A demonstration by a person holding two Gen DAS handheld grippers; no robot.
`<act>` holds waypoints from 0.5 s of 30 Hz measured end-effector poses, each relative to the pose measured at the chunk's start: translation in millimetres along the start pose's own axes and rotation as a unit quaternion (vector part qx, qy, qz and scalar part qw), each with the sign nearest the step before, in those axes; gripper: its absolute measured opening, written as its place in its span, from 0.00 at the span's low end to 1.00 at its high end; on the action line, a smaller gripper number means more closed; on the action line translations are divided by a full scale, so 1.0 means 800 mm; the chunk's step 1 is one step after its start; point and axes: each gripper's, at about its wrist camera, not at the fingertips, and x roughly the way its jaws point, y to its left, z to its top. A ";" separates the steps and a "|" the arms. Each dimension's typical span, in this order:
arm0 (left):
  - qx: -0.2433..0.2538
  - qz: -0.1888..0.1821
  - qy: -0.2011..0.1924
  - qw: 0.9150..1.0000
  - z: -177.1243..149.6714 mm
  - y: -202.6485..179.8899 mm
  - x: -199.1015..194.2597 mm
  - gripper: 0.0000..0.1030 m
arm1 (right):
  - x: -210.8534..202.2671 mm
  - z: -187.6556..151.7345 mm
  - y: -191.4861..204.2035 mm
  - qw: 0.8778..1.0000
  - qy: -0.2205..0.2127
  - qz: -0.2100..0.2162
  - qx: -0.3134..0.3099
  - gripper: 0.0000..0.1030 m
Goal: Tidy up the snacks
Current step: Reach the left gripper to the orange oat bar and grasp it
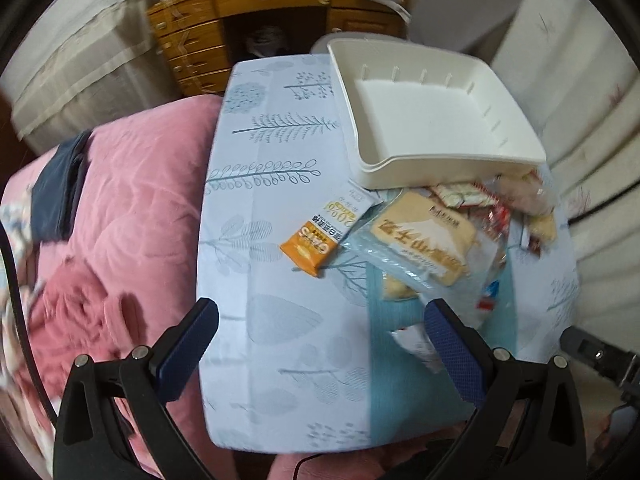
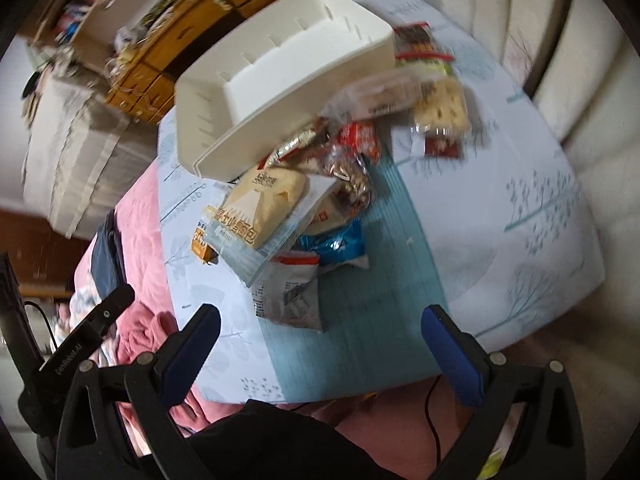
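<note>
An empty white plastic bin [image 1: 436, 120] stands at the far end of a light blue patterned tabletop [image 1: 280, 320]; it also shows in the right wrist view [image 2: 280, 76]. In front of it lies a heap of snack packs: a bread pack [image 1: 424, 236] [image 2: 264, 204], an orange oat bar [image 1: 320, 240], a blue pack [image 2: 336, 244], a grey-white pack [image 2: 292, 296] and several red ones [image 2: 360, 136]. My left gripper [image 1: 320, 332] is open and empty above the near tabletop. My right gripper [image 2: 320, 336] is open and empty just short of the grey-white pack.
A pink quilt [image 1: 120, 200] with a dark garment [image 1: 60, 184] lies left of the tabletop. A wooden desk with drawers [image 1: 240, 24] stands behind. A white padded wall [image 1: 580, 100] runs along the right. The left gripper's body [image 2: 80, 340] shows at the lower left.
</note>
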 end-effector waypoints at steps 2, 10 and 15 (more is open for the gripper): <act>0.024 -0.006 0.003 1.000 0.003 0.006 0.015 0.99 | 0.011 -0.007 0.008 1.000 -0.003 -0.008 0.020 0.98; 0.118 -0.043 0.004 0.992 0.019 0.022 0.086 0.93 | 0.052 -0.027 0.036 0.998 -0.007 -0.030 0.062 0.98; 0.151 -0.056 0.013 0.987 0.031 0.023 0.131 0.86 | 0.080 -0.035 0.051 0.997 0.000 -0.050 0.065 0.97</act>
